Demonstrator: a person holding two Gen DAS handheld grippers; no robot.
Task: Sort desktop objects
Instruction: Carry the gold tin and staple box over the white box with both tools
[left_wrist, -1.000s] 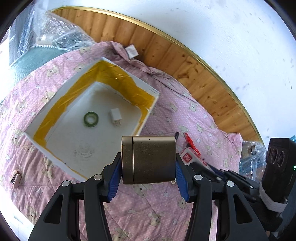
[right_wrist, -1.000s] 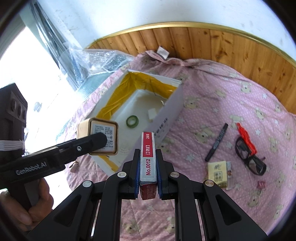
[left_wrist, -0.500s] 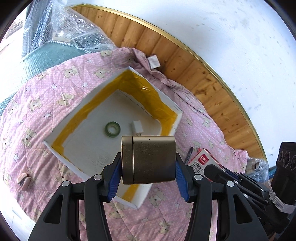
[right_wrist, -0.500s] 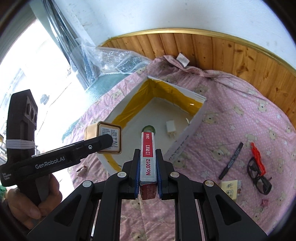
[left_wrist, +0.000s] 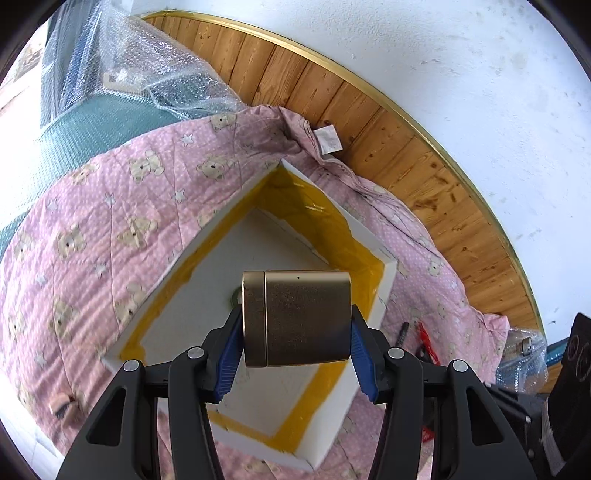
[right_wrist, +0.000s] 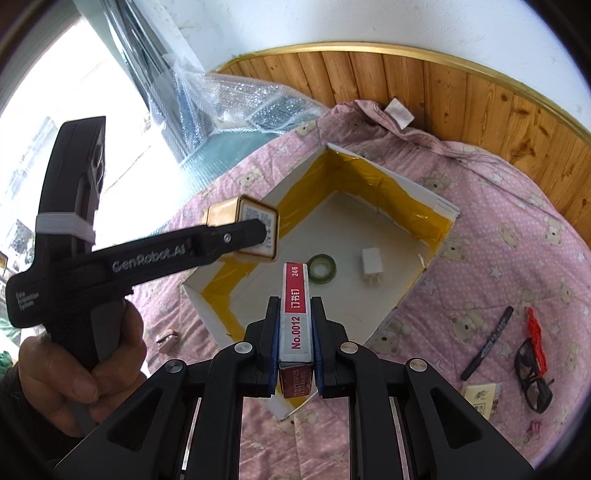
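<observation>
Pink quilt, gold tin between left fingers

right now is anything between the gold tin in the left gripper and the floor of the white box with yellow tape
Nothing visible blocks it. The gold metal tin, clamped in the left gripper, hangs above the open white box with yellow tape. Only a green tape roll and a white plug lie on the box floor, with bare floor around them.
</observation>
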